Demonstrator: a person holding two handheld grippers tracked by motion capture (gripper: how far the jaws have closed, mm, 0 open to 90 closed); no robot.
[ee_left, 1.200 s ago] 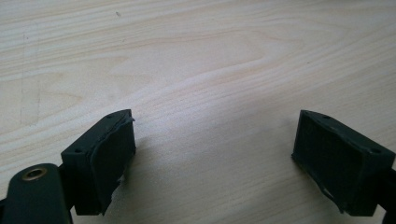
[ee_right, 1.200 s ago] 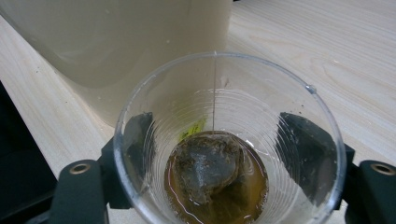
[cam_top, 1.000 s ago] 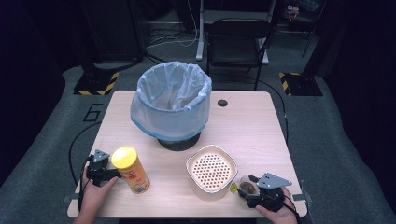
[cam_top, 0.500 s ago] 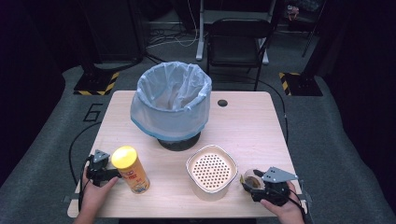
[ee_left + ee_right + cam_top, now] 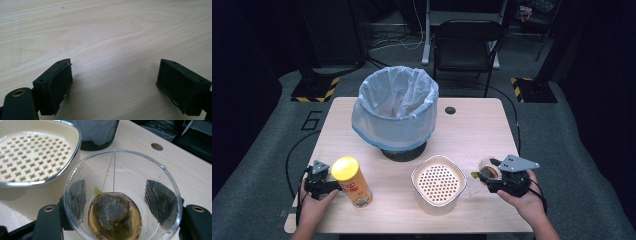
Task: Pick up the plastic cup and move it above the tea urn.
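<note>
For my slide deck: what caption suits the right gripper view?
Right gripper clasping a clear cup holding a used tea bag.

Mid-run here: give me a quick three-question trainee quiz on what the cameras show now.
1. What lies inside the clear cup that the right gripper holds?
2. True or false: the left gripper is clamped on the yellow-lidded can.
3. Which thing is nearest the cup: A) the lined bin, B) the perforated strainer bowl, C) the can?

Key: 1. A wet tea bag in a little brown liquid. 2. False; its jaws stand open over bare table. 3. B.
</note>
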